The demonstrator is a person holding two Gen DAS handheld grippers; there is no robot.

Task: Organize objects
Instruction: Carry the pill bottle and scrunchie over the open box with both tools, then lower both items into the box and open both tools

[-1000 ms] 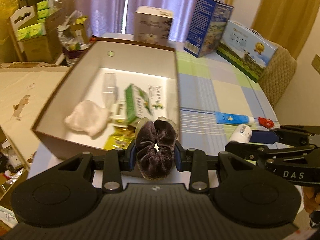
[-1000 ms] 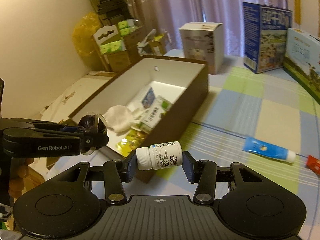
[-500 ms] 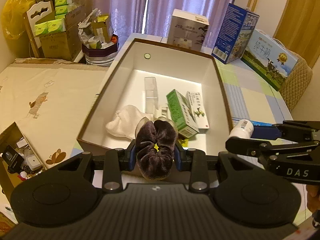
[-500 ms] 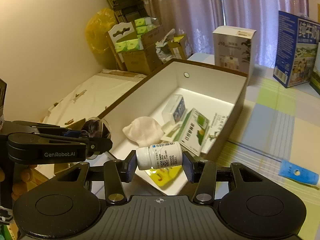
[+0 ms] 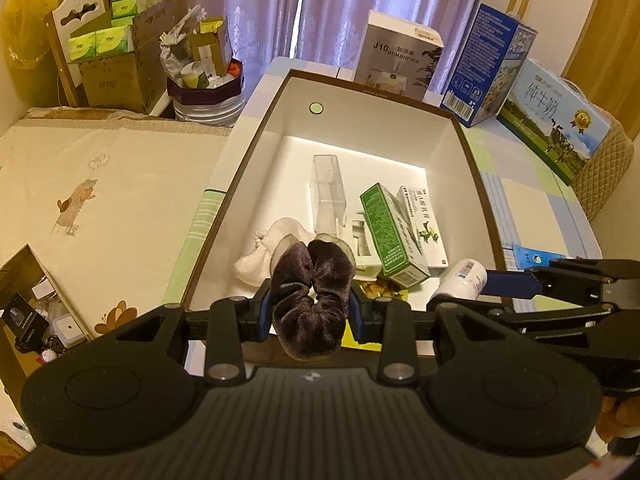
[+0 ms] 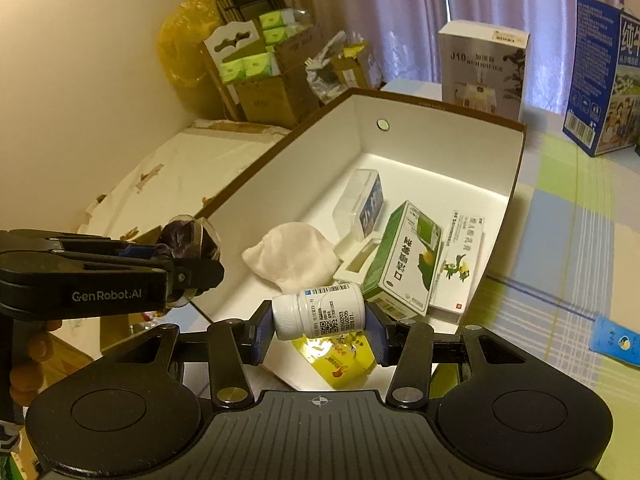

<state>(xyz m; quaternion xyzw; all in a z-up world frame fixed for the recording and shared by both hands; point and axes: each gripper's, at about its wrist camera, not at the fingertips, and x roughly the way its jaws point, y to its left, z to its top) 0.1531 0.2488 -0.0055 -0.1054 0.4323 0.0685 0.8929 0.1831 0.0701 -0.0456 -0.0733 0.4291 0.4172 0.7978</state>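
My left gripper (image 5: 311, 306) is shut on a dark velvet scrunchie (image 5: 310, 300) and hangs over the near end of the open brown box (image 5: 476, 184). Beside it my right gripper (image 6: 318, 320) is shut on a white pill bottle (image 6: 320, 314), held sideways above the box's near end. Inside the box lie a white cloth (image 6: 292, 258), a clear plastic case (image 5: 328, 192), a green carton (image 6: 404, 264), a white carton (image 6: 460, 260) and a yellow sachet (image 6: 340, 356). The right gripper and its bottle (image 5: 462, 280) show at the right of the left wrist view.
A blue tube (image 6: 616, 342) lies on the checked tablecloth right of the box. Behind the box stand a humidifier carton (image 5: 400, 56), a blue carton (image 5: 492, 68) and a milk carton (image 5: 552, 120). A bed (image 5: 100, 208) and stacked cardboard boxes (image 5: 116, 60) lie to the left.
Both grippers have moved left, from beside the box's right wall to over its near end, each still holding its object. The box now fills the centre of both views.
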